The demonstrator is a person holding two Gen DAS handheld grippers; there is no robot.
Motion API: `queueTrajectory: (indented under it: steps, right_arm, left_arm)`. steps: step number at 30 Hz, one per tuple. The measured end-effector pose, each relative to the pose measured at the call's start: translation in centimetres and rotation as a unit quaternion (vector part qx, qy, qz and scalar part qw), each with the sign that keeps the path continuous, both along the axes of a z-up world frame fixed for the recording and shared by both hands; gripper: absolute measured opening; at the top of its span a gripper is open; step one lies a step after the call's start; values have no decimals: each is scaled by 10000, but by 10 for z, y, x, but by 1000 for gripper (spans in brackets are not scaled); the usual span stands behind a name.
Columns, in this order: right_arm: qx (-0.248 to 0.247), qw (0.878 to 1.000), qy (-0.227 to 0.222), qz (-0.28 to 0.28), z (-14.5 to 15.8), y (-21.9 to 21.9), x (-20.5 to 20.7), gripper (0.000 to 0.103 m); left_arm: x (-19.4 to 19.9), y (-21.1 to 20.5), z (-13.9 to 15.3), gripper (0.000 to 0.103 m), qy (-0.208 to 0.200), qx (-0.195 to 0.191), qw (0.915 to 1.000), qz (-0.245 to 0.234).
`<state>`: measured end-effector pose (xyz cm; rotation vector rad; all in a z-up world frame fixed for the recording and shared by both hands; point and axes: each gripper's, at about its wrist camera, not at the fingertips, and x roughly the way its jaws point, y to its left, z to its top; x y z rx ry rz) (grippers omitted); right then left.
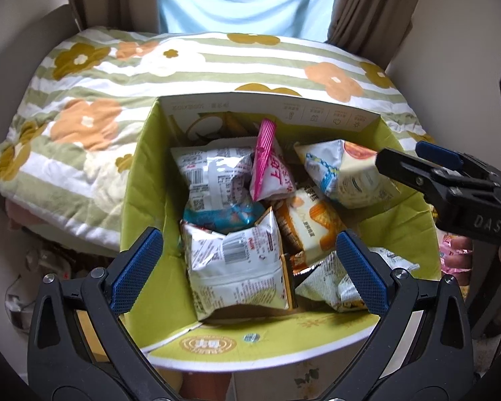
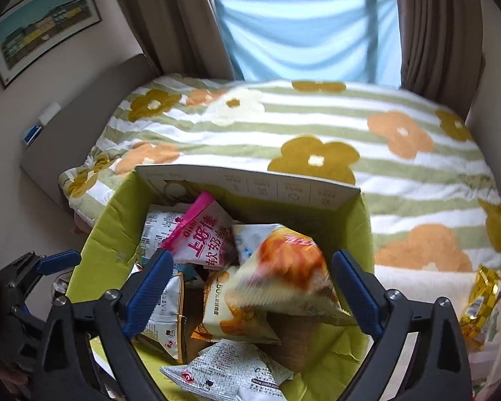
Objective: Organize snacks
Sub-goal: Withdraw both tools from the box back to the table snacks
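Note:
A green cardboard box [image 1: 267, 105] [image 2: 250, 183] stands open and holds several snack packets. A white packet [image 1: 237, 260] lies directly between the fingers of my open left gripper [image 1: 247, 250], untouched by the pads. A pink packet [image 1: 270, 167] [image 2: 203, 234] stands upright at the back. My right gripper [image 2: 254, 260] [image 1: 404, 153] hangs open over the box's right side. A blurred white-and-orange packet [image 2: 284, 274] [image 1: 344, 173] sits loose between its blue pads, and neither pad presses on it. An orange-and-white packet [image 2: 230, 314] lies under it.
The box rests against a bed with a striped flower quilt [image 1: 100, 107] [image 2: 400, 173]. A gold packet [image 2: 481, 304] lies on a pale cloth to the right of the box. Curtains and a window stand behind the bed, and a framed picture [image 2: 43, 26] hangs on the left wall.

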<state>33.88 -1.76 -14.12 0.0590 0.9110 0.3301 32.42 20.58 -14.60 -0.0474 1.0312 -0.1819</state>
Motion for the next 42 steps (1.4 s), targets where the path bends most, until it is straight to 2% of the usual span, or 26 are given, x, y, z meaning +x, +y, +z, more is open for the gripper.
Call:
queueTrajectory:
  steps: [14, 20, 26, 30, 35, 42]
  right_arm:
    - [-40, 9999, 154, 16, 9, -2, -30, 95]
    - [-124, 9998, 47, -137, 22, -9, -49, 95]
    - [-134, 9989, -137, -437, 37, -34, -72, 95]
    - [-51, 9974, -247, -671, 47, -62, -92, 95]
    - [91, 9945, -349, -988, 57, -115, -122, 95]
    - [-221, 9928, -258, -1146, 57, -190, -169, 95]
  left_arm:
    - [-24, 5, 18, 102, -242, -98, 9997, 5]
    - [-34, -3, 24, 102, -314, -254, 9990, -201]
    - [-48, -24, 37, 102, -503, -104, 9975, -489]
    - [-64, -48, 47, 102, -587, -138, 9959, -671]
    - [-87, -89, 44, 102, -500, -253, 9956, -755]
    - [-134, -172, 31, 102, -378, -276, 9927, -1116]
